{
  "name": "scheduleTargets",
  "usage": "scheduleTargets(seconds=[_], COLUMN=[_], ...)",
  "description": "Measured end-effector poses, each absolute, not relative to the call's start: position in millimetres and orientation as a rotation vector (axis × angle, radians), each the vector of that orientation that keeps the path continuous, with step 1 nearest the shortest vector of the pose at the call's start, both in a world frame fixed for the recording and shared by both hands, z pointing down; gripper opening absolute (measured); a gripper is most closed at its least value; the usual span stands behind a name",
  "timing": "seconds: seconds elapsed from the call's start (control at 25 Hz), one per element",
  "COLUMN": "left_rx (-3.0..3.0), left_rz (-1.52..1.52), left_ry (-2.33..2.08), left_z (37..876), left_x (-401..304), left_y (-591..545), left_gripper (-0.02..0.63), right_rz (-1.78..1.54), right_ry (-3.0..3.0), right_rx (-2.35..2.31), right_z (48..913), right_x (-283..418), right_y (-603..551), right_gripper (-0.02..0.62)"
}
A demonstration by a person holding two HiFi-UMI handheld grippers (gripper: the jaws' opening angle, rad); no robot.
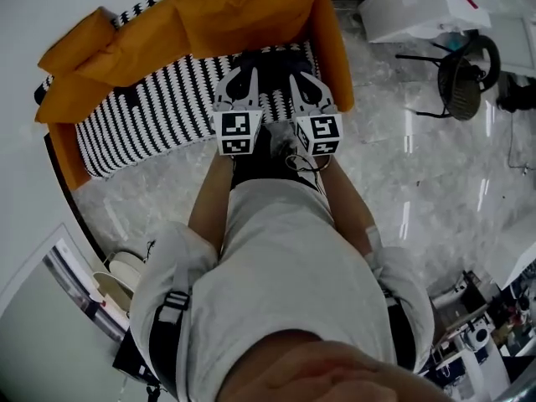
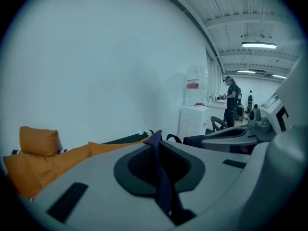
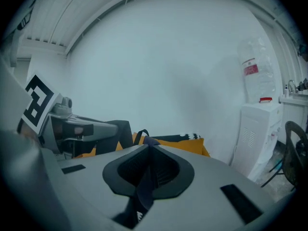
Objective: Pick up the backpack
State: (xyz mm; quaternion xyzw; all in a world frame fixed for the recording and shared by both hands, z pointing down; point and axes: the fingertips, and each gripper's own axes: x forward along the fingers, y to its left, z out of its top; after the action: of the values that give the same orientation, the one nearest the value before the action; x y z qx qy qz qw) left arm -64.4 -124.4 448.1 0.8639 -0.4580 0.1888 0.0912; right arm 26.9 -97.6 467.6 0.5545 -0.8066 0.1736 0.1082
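Observation:
The dark backpack (image 1: 261, 159) hangs in front of the person, just off the striped sofa seat (image 1: 142, 115), between and below both grippers. My left gripper (image 1: 237, 86) is shut on a dark blue strap (image 2: 162, 182), which runs up between its pads. My right gripper (image 1: 306, 86) stands beside it, shut on a second dark strap (image 3: 144, 186). In the left gripper view the right gripper (image 2: 240, 138) shows at the right. In the right gripper view the left gripper (image 3: 72, 124) shows at the left. The bag's body is mostly hidden under the grippers.
The sofa has orange cushions (image 1: 209, 15) along its back and sides. A black chair (image 1: 461, 78) and a white cabinet (image 1: 419, 7) stand on the shiny floor at the right. A water dispenser (image 3: 257, 129) stands by the wall. A person (image 2: 232, 100) stands far off.

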Motion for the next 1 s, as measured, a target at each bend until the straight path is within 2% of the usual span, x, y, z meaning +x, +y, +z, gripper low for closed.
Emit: scheduleTargets(seconds=[0.32,1.0], left_rx=[2.567,2.545], left_rz=[0.471,0.346], left_ry=[-1.528,-1.649], left_z=[400.9,332.5], left_x=[-77.9,-97.2], left_y=[-92.0,-25.5], left_gripper=[0.032,0.032], right_rz=[0.357,0.256], right_ry=[-2.457,-2.554], right_rx=[1.554,1.509], right_z=[416.7,342.7], right_x=[18.7,5.9], right_y=[-74.5,-13.0], right_gripper=[0.052,0.052])
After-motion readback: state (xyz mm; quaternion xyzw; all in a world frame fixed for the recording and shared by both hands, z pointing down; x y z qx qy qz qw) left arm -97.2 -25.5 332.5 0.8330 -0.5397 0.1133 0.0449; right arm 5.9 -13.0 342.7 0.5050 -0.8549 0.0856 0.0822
